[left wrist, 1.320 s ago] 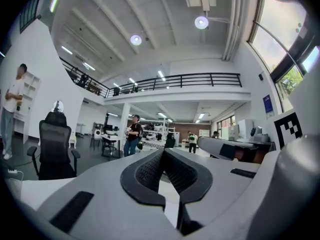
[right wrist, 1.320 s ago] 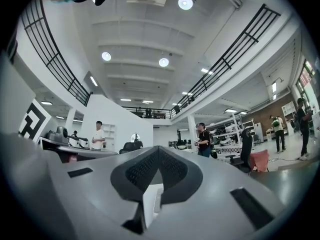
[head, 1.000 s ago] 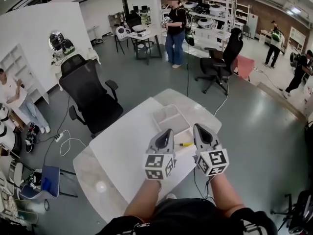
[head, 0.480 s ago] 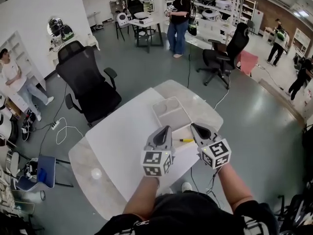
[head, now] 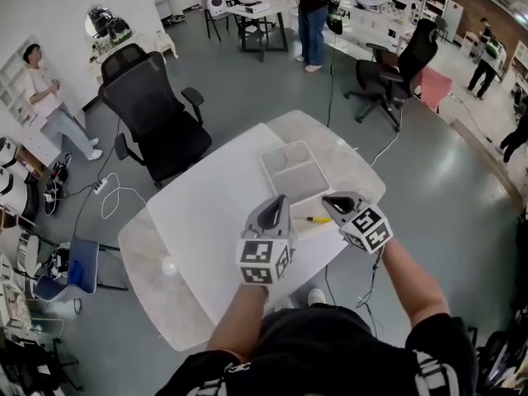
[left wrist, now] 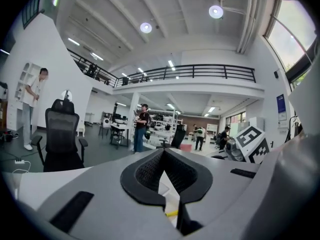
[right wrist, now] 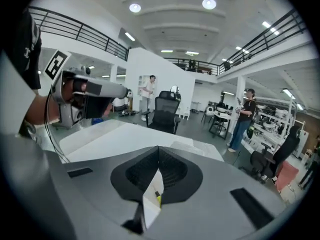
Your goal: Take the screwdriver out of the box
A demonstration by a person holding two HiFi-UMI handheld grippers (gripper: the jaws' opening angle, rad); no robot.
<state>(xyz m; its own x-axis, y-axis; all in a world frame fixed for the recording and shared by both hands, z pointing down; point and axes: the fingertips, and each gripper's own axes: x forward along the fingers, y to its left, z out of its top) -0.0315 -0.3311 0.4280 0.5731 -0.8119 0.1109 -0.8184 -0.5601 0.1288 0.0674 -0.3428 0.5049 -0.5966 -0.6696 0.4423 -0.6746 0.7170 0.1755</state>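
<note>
A shallow white box (head: 293, 172) sits on the white table (head: 206, 221), toward its far side. The yellow-handled screwdriver (head: 316, 219) lies on the table just in front of the box, outside it. My left gripper (head: 278, 200) hovers left of the screwdriver, jaws together and holding nothing. My right gripper (head: 332, 201) is at the screwdriver's right, tipped down toward the table, shut and empty. Through the slit between the jaws the yellow handle (left wrist: 171, 213) shows in the left gripper view, and the handle (right wrist: 158, 198) also shows in the right gripper view.
A black office chair (head: 153, 114) stands beyond the table's left corner. A blue chair (head: 82, 275) and cables (head: 111, 209) lie on the floor at the left. People stand in the background, one at the far desks (head: 313, 15). Another chair (head: 404, 64) is far right.
My right gripper has dropped and tipped downward, closing in on the screwdriver from the right. The left gripper has sunk a little. The screwdriver and box have not moved.
</note>
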